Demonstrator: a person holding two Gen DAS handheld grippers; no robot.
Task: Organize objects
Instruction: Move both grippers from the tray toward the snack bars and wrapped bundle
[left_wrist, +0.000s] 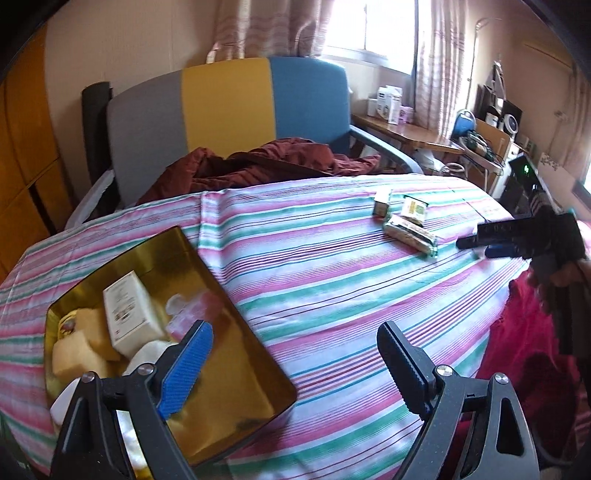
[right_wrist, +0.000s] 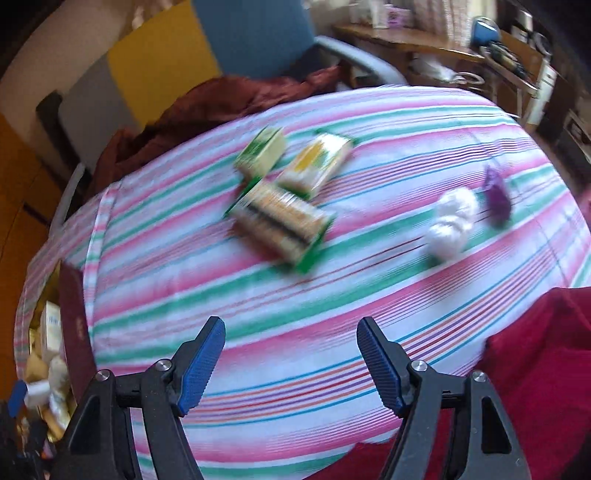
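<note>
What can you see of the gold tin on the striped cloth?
The gold tin is a shallow rectangular box with rounded corners, shiny and mirror-like inside, so it looks like metal. It lies flat and open, no lid on it, on the striped cloth near the table's left edge. Its near-left part holds a white carton, pale yellow blocks and white pieces; the rest is bare. The left hand-held gripper hangs open above its near edge, holding nothing.

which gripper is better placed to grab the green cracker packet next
Right, probably. The right gripper is open, empty and faces the green cracker packet across the striped cloth. The left gripper, also open, hangs by the gold tin, farther from the packet.
</note>
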